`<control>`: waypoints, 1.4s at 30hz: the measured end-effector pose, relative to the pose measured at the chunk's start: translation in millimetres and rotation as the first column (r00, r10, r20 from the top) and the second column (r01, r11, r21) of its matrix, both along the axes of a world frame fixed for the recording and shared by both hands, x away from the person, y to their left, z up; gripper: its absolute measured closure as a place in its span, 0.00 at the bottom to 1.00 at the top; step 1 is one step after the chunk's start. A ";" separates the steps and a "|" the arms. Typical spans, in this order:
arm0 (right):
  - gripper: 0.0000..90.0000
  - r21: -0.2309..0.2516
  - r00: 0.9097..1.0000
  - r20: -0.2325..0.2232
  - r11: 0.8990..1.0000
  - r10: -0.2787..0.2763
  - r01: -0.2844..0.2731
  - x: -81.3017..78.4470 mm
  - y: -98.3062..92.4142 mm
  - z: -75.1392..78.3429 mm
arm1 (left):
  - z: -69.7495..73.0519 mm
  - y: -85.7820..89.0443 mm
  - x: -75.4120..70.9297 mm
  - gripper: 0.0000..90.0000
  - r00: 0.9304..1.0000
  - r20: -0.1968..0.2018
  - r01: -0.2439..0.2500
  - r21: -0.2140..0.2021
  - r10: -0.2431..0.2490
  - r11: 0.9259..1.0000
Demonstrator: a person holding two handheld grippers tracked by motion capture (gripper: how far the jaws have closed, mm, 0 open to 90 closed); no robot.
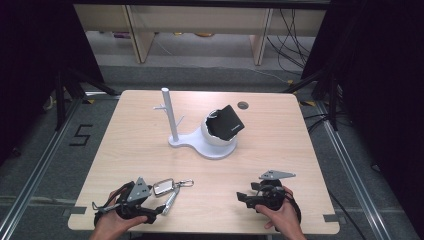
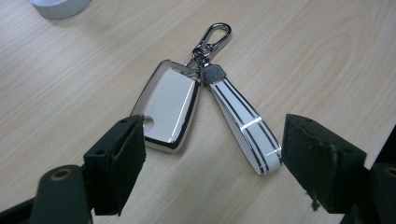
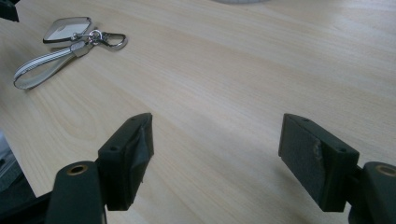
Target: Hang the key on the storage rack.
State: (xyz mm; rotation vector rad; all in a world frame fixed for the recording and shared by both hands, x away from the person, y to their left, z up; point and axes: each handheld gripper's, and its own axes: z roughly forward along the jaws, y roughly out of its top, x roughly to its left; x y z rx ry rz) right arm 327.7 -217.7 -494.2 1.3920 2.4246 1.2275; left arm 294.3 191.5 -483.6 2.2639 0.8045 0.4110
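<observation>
From the high view the key fob (image 1: 163,187) with its strap (image 1: 170,201) and clip (image 1: 186,183) lies at the near left of the table (image 1: 280,125), right in front of the left gripper (image 1: 159,212). The right gripper (image 1: 240,197) sits well apart on the other side, so the left hand is clearly the nearer one. The white stand (image 1: 200,142) with a black wallet-like thing (image 1: 227,122) in its bowl is farther back, in the middle.

In the left gripper view the jaws are spread wide with nothing pinched. The fob (image 2: 167,109) and strap (image 2: 245,126) lie just ahead, fanning toward the jaws from the clip (image 2: 215,37). The fob's near corner is by the left jaw and the strap's loop end by the right one. Their long axes point roughly at the camera, so a short push forward probably gets one of them between the pads.

In the right gripper view the jaws are wide too, empty over bare wood. The key set (image 3: 70,39) is off at the upper left, well away.
</observation>
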 end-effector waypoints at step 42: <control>0.31 0.028 1.000 -0.017 1.000 0.012 -0.011 -1.3 4.3 1.6 | 18.5 -48.9 71.0 0.33 0.980 -0.136 0.172 0.181 -0.149 0.968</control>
